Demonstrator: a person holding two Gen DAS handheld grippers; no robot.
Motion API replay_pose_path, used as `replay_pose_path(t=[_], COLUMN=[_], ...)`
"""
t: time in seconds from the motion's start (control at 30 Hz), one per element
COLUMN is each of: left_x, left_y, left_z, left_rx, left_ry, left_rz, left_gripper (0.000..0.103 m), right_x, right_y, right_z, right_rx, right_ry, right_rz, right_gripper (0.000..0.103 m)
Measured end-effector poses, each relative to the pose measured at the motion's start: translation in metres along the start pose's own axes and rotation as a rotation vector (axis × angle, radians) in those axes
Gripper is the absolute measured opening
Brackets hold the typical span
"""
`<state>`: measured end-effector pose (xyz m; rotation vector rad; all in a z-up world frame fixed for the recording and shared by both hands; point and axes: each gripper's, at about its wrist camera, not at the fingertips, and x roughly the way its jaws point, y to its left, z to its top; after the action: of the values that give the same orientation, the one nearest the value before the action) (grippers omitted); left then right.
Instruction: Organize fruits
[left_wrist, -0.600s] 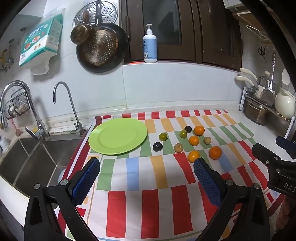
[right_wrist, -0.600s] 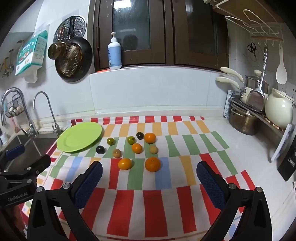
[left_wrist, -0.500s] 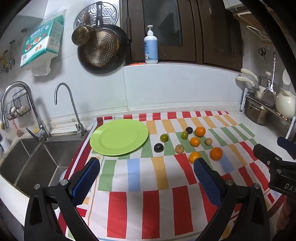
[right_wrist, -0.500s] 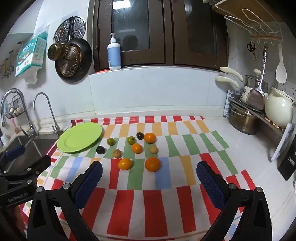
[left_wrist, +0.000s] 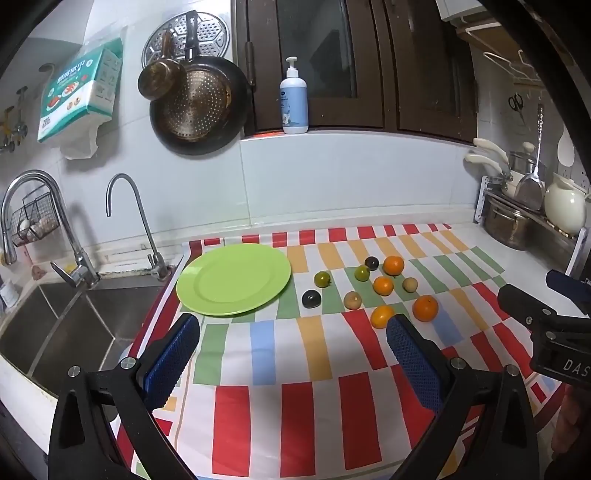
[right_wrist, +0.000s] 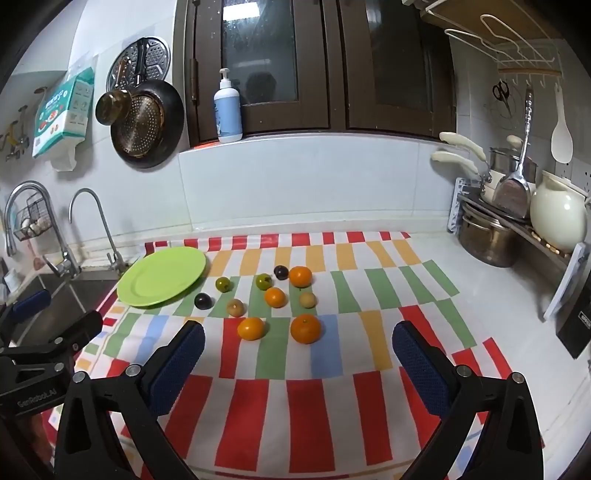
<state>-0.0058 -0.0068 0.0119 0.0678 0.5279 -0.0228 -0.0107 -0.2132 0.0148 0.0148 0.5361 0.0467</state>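
A green plate (left_wrist: 233, 278) (right_wrist: 162, 276) lies empty at the left of a striped cloth (left_wrist: 280, 354) (right_wrist: 280, 354). Several small fruits lie loose to its right: oranges such as (left_wrist: 425, 308) (right_wrist: 305, 328), green ones such as (left_wrist: 322, 279) (right_wrist: 223, 284), dark ones such as (left_wrist: 311, 298) (right_wrist: 203, 301) and tan ones. My left gripper (left_wrist: 293, 345) is open and empty, above the cloth in front of the plate. My right gripper (right_wrist: 298, 350) is open and empty, in front of the fruits. Each gripper shows at the edge of the other's view.
A steel sink (left_wrist: 55, 325) with two taps (left_wrist: 129, 221) lies left of the cloth. A rack with a pot (right_wrist: 487, 236) and a white jug (right_wrist: 557, 218) stands at the right. Pans (left_wrist: 195, 107) hang on the wall; a soap bottle (left_wrist: 294, 99) stands on the sill.
Both views have shifted only slightly; the left gripper has drifted a little left. Both grippers stay open and the fruits have not moved.
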Motion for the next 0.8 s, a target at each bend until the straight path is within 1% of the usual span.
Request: replay_pose_path(t=[0.47,0.8], left_x=[-0.0017,-0.0024], left_y=[-0.0018,-0.0009], left_z=[0.0007,0.0009], left_rx=[0.007,0.004], left_ry=[-0.013,-0.022], left_rz=[-0.021,-0.018], left_gripper=[0.103,0.103], right_x=[-0.0001,-0.0026], right_y=[0.0005,0.0013], right_z=[0.0008,0.0022], right_rx=[0.004,-0.001], right_ry=[-0.002,-0.014], right_rz=[0.008,0.006], right_gripper=[0.102,0.102])
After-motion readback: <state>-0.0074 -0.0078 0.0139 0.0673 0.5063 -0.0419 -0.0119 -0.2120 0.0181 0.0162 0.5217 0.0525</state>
